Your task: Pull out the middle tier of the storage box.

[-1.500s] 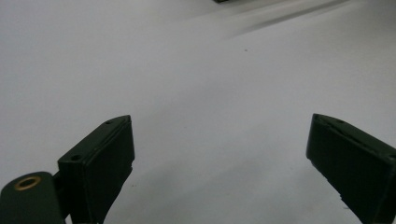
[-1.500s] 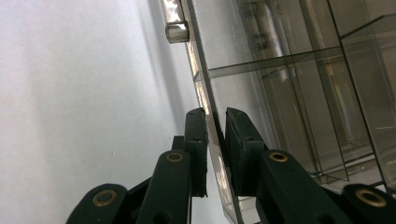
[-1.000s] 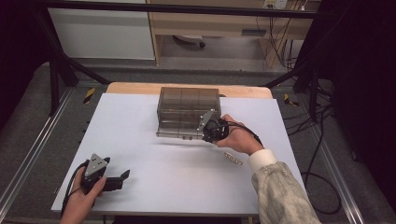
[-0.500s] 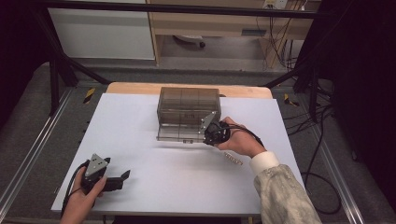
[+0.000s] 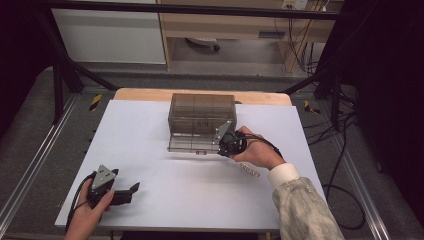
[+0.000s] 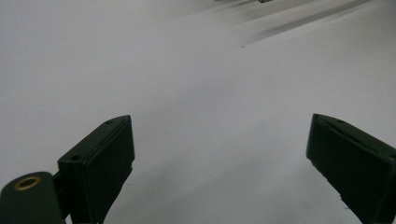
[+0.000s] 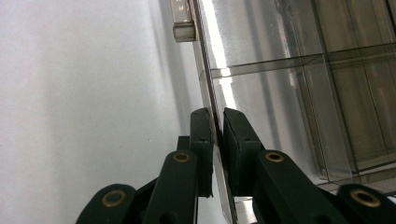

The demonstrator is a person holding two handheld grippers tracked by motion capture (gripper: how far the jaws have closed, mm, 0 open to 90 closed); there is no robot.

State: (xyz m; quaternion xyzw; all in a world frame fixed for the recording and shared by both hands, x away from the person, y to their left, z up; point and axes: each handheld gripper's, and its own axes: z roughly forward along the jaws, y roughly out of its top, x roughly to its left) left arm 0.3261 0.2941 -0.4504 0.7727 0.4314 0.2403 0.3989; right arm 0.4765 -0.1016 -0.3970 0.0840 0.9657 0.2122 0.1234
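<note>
1. The right gripper (image 5: pixel 223 145) has its two black jaws closed on a thin, clear plastic panel (image 7: pixel 215 122); in the right gripper view the flat pads press this sheet from both sides, with only its edge between them.
2. The panel belongs to a smoky, transparent plastic box (image 5: pixel 201 116), rectangular and glossy, with inner dividers that make several compartments. It stands directly in front of the right gripper, touching it at the lower front edge.
3. At the far end of the panel, ahead of the jaws, a small clear latch piece (image 7: pixel 183 21) sticks out (its exact shape is hard to tell).
4. The right hand (image 5: pixel 257 152) comes out of a pale, patterned sleeve (image 5: pixel 305 210) with a white cuff.
5. The left gripper (image 5: pixel 131 190) lies low on the smooth, matte white table surface (image 5: pixel 200 200), well apart from the box, held by the left hand (image 5: pixel 90 212). Its jaws stand wide apart with nothing between them.
6. A small, pale ridged object (image 5: pixel 249 170) lies on the table just beside the right wrist; what it is I cannot tell.
</note>
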